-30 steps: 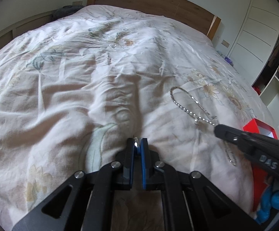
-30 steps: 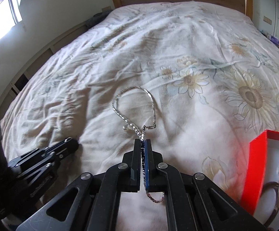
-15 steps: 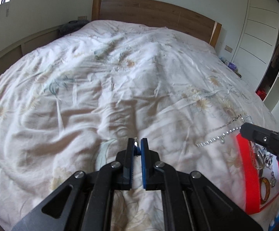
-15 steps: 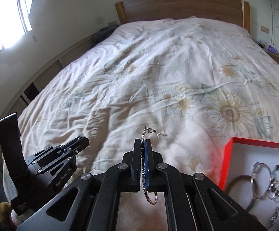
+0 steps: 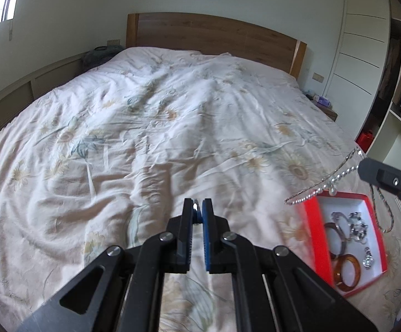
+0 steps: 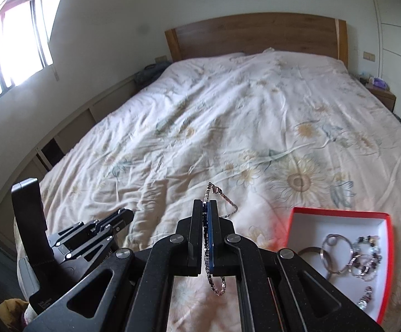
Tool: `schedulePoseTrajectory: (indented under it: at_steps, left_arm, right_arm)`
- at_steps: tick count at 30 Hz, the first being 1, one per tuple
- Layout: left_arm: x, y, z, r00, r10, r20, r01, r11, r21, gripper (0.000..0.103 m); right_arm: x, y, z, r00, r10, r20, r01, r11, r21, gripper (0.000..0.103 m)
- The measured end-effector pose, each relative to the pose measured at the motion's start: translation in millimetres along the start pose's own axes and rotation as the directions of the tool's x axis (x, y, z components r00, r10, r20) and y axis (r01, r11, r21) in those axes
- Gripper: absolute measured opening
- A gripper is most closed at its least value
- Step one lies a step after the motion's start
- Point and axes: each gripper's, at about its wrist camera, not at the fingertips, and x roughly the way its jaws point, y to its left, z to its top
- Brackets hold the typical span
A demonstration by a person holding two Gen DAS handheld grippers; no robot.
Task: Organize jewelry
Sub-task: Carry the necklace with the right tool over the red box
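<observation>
I have lifted the necklace (image 6: pixel 206 249) off the bedspread (image 6: pixel 228 127); my right gripper (image 6: pixel 206 207) clamps it, left of the red box (image 6: pixel 338 215). My left gripper (image 5: pixel 197 207) stands nearly closed.

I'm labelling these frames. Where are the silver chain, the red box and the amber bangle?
silver chain (image 5: pixel 313 189), left wrist view, on its beaded strand.
red box (image 6: pixel 338 213), right wrist view, on its far rim.
amber bangle (image 5: pixel 357 269), left wrist view, on its right band.
</observation>
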Motion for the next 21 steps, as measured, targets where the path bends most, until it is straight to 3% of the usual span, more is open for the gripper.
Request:
schedulePoseTrajectory:
  at_steps: [13,21]
  left_arm:
    - [-42.5,-69.0,9.7,0.998,-0.047,0.040,0.043,0.995,0.093,0.006]
    - [-41.1,-125.1,4.1,0.996,-0.092,0.016,0.088,0.981,0.174,0.006]
  right_arm:
    - [-68.5,-48.6,-6.0,0.996,-0.057,0.071,0.052,0.996,0.071,0.003]
    - [-88.2,-98.5,-19.2,0.992,-0.097,0.079,0.085,0.986,0.143,0.003]
